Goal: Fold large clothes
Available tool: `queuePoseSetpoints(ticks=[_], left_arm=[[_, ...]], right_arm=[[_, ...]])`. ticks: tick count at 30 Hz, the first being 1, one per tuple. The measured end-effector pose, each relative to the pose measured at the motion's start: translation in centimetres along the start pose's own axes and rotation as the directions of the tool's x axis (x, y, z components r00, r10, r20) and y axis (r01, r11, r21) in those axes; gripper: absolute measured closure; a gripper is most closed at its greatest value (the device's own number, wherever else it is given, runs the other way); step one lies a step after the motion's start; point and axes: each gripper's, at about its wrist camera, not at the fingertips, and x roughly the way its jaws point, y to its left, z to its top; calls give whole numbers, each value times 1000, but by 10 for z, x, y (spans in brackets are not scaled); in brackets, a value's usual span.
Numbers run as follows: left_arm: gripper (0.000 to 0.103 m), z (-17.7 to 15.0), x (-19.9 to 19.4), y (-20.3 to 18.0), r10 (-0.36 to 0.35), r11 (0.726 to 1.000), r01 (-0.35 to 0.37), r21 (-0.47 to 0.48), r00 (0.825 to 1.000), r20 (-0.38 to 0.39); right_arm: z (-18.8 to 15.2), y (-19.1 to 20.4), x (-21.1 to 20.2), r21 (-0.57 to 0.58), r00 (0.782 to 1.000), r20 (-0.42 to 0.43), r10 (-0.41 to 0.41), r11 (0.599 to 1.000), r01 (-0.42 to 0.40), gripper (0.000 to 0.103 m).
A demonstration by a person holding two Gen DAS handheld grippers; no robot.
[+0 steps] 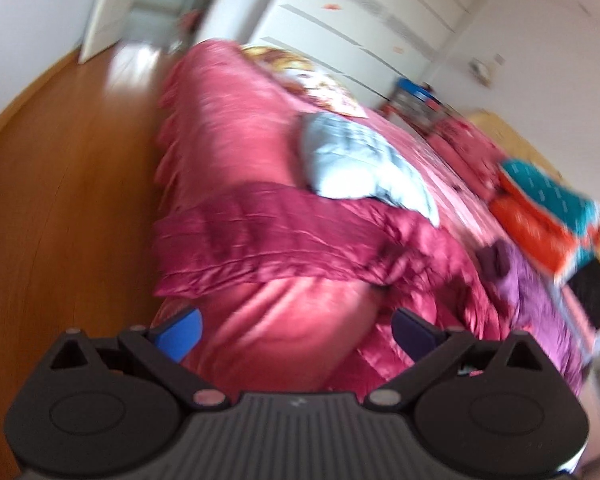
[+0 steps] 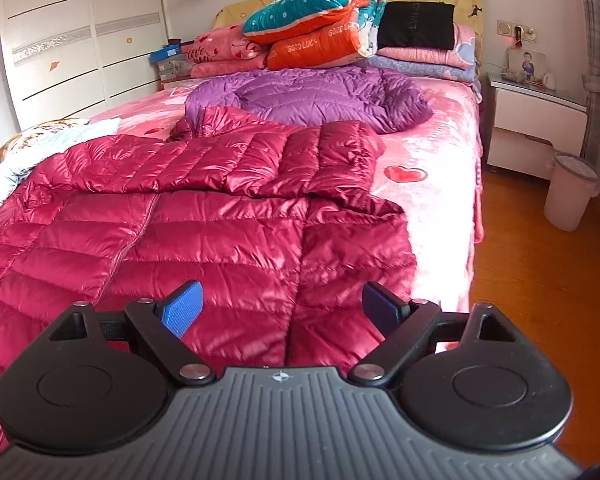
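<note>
A large dark red quilted down jacket (image 2: 204,216) lies spread over the pink bed (image 2: 440,144), one sleeve folded across its chest. My right gripper (image 2: 282,310) hovers open just above the jacket's lower part, nothing between its blue pads. The left wrist view is blurred and tilted; there the red jacket (image 1: 284,236) drapes over the bed's side edge, and my left gripper (image 1: 296,334) is open over the pink bedspread (image 1: 228,128), below the jacket, holding nothing.
A purple down jacket (image 2: 312,96) lies beyond the red one, a pale blue garment (image 2: 32,148) to its left. Folded quilts (image 2: 320,28) and pillows are stacked at the headboard. A nightstand (image 2: 536,116) and bin (image 2: 570,190) stand right of the bed on wooden floor (image 1: 68,208). White wardrobe (image 2: 80,32) at left.
</note>
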Motion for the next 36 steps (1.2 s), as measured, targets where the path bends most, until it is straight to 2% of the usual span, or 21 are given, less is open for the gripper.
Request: queuePoseSetpoints(ticks=[3,6,10,13,14,18,22,23,29,33,36], left_arm=[[2,9,2,14,-4,994,3,-109,1000,-8],[2,15,9,24,-26,974,21,-224,999,-23],[2,18,28,38,-63,916,41,-400,997,-43],[2,16,50,47,-95,870,56,-491,994,-55],[2,16,56,51,-102,850,58,-524,993,-56],[3,8,91,72,-173,726,103,-680,984,-35],[4,-1,120,91,-212,610,123,-783,977,-12],[4,-3,126,95,-218,592,128,-796,976,-6],[4,-9,155,111,-231,536,144,-832,973,20],[4,-10,171,120,-213,532,130,-836,977,17],[8,-8,178,128,-196,520,140,-843,980,42]], right_arm=[[-3,-6,-16,0,1000,0,4,1000,-4,0],[-3,-11,-31,4,1000,6,10,1000,-10,0],[2,-11,-38,0,998,54,23,1000,-23,0],[-1,-7,-24,-16,1000,14,14,1000,-14,0],[-2,-6,-20,-21,1000,5,12,1000,-12,0],[-1,2,-8,-53,999,-5,35,998,-35,0],[-3,12,1,-107,999,-20,41,993,-43,0],[-2,13,3,-117,999,-23,41,992,-44,0],[-1,22,18,-137,998,-47,45,989,-51,0],[0,27,26,-149,998,-51,48,987,-56,0],[0,29,30,-154,997,-59,52,986,-60,0]])
